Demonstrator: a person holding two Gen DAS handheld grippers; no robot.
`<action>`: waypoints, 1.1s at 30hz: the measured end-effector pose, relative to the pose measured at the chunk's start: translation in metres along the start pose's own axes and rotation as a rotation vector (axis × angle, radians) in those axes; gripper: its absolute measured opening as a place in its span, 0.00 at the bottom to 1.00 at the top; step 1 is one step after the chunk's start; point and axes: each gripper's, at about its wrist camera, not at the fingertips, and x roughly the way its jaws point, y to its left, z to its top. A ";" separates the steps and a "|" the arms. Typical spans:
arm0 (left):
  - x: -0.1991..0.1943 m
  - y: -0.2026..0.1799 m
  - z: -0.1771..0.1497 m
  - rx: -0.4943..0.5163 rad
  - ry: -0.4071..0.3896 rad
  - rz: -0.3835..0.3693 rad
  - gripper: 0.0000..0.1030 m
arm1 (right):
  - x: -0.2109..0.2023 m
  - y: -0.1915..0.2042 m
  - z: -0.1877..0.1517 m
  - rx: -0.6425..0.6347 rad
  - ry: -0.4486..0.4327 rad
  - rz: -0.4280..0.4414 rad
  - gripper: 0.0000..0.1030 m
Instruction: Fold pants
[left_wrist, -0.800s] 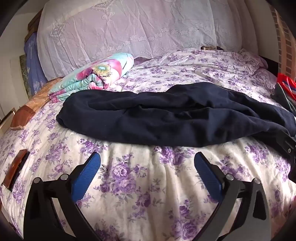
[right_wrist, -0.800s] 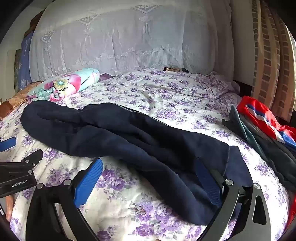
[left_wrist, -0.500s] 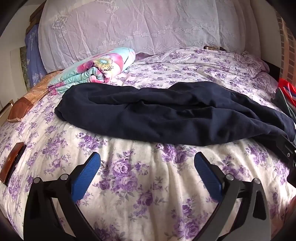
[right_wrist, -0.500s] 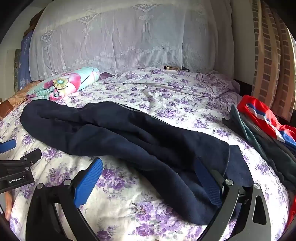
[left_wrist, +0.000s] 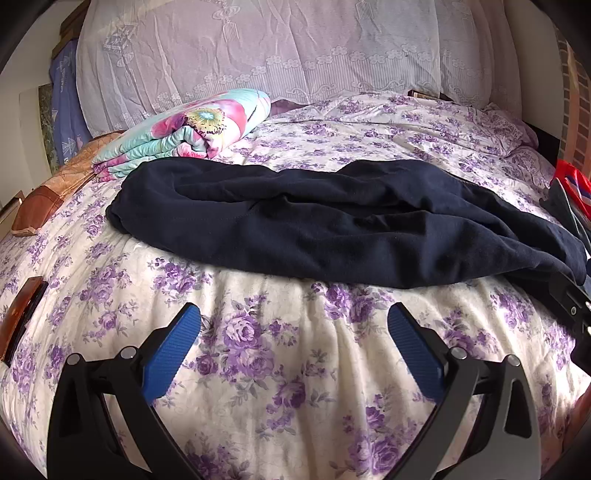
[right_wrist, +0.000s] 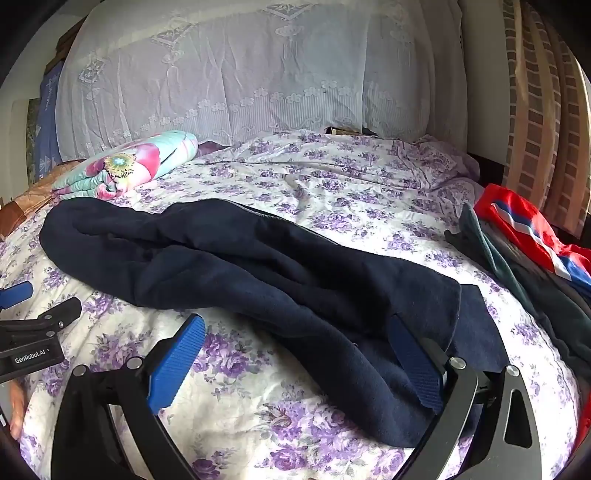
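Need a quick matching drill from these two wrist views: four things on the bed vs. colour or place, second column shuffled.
Things:
1. pants
2. rolled blanket
3. red garment
4. left tongs

Descriptions:
A. far right edge of the bed
B. open over bare floral sheet
C. dark navy, spread across the middle
D. teal and pink, back left by the lace cover

Pairs: 1-C, 2-D, 3-A, 4-B

The navy pants (left_wrist: 332, 225) run out of the left wrist view at the right edge, their end hidden behind the right gripper (left_wrist: 570, 306). In the right wrist view the near pant end lies partly behind a blue finger (right_wrist: 415, 365). The red and dark clothes (right_wrist: 532, 254) are cut by the right edge. Only part of a hand (right_wrist: 16, 410) shows at the left border.
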 end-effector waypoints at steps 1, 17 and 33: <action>0.000 0.000 0.000 0.000 0.000 0.000 0.96 | -0.001 0.000 0.000 0.000 0.000 0.000 0.97; 0.001 0.001 -0.001 -0.001 0.000 -0.003 0.96 | 0.000 -0.002 -0.001 0.003 0.005 0.005 0.97; 0.001 0.003 -0.001 -0.005 0.001 -0.006 0.96 | 0.000 -0.002 -0.002 0.003 0.007 0.011 0.97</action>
